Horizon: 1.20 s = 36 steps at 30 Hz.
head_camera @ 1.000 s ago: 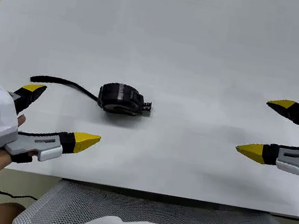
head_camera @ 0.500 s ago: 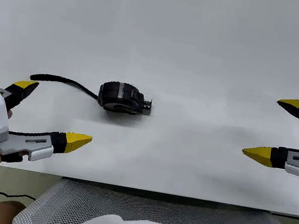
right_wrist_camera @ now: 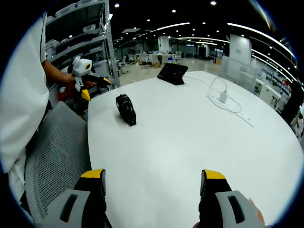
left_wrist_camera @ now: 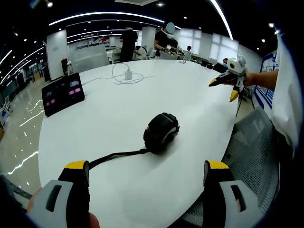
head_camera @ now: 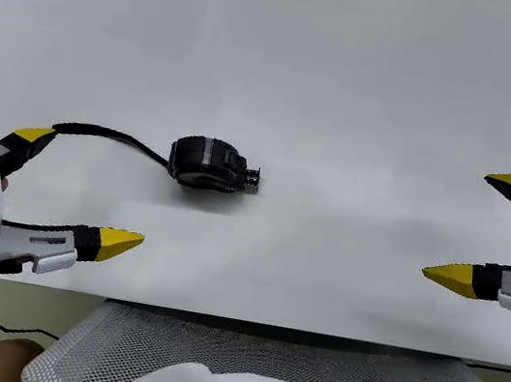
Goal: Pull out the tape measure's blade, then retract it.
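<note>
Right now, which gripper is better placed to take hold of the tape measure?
Left, probably. The left gripper is open close beside the tape measure, whose strap trails toward it. The right gripper, also open, is far off across the table.

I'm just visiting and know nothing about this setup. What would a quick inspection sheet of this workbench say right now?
Surface: white table, glossy.
Job's things: black tape measure lying front left, blade not pulled out; its black strap trails toward the left gripper.
Clutter: dark flat tablet-like device at the far edge.
Grippers: left gripper and right gripper both open, yellow-tipped, holding nothing.
Cables: white charger with cable on the table's far side.
Surroundings: grey mesh chair at the near edge; large lit hall, people standing beyond the table.
</note>
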Available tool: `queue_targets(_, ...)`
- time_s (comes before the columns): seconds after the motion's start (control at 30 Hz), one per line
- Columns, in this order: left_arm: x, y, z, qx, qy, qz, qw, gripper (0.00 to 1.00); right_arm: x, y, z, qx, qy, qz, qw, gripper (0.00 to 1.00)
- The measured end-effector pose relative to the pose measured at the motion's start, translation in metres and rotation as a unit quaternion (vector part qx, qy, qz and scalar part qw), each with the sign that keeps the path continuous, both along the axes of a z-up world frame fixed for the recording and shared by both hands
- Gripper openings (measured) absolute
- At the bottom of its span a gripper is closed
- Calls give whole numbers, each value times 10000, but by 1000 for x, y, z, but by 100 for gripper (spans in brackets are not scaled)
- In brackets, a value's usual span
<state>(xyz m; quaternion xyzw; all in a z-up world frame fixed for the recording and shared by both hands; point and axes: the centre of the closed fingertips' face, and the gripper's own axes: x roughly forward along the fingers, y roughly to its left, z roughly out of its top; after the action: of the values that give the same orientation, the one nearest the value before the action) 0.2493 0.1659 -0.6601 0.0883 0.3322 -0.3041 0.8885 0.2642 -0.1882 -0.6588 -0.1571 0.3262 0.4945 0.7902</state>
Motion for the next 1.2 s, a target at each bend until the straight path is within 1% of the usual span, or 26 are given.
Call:
queue_targets(0.07,0,0,0,15,1,-54,10000,99,-1,-1,0,-13,-13,16,10000,81)
queue_targets(0.13,-1,0,0,66,-10,-130,9999,99,-2,-4,-2,-132,-42,71,9999,81)
queue_targets(0.23,-2,-1,-2,65,46,-201,9998,99,-2,-8,-2,-155,-36,72,9998,82)
queue_targets(0.3,-3,-2,-2,120,40,-302,9995,99,-3,-10,-3,-188,-38,91,9998,82)
queue_targets(0.43,-6,-6,-1,179,24,-506,9986,99,-10,-14,-6,-329,-60,232,9992,83)
queue_targets(0.57,-8,-11,-1,176,23,-633,9978,99,-14,-13,-9,-409,-86,357,9985,84)
queue_targets(0.63,-10,-13,-3,152,62,-695,9974,99,-16,-12,-9,-400,-80,403,9984,85)
queue_targets(0.67,-10,-14,-3,145,56,-717,9973,99,-16,-12,-10,-412,-70,426,9982,85)
queue_targets(1.03,-9,-15,-3,122,74,-761,9970,99,-16,-7,-7,-227,-6,348,9991,84)
queue_targets(1.2,-9,-18,-3,95,81,-814,9966,99,-15,-4,-7,-146,19,310,9994,84)
